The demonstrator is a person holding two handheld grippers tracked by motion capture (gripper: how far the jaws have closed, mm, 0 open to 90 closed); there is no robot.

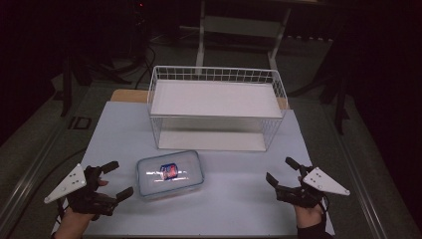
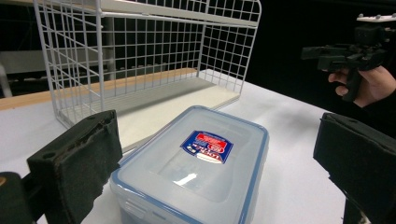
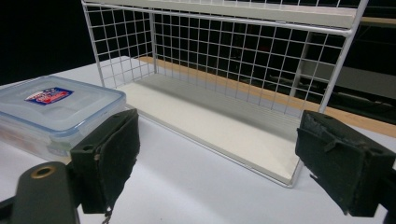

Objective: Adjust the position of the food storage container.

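Left gripper [image 1: 112, 180] near the tabletop's [image 1: 239, 204] front left corner, jaws spread wide, nothing between them. Just beside it toward the middle, clear lidded container [image 1: 169, 174] with a blue rim and a red-and-blue label, flat on the tabletop, in front of the white wire shelf rack [image 1: 216, 107] along the back edge. Right gripper [image 1: 282, 171] near the front right corner, jaws parted and empty too. Likely risks: smooth plastic lid slipping from a one-sided pinch, or the container catching on the rack's wire frame if slid in crooked.
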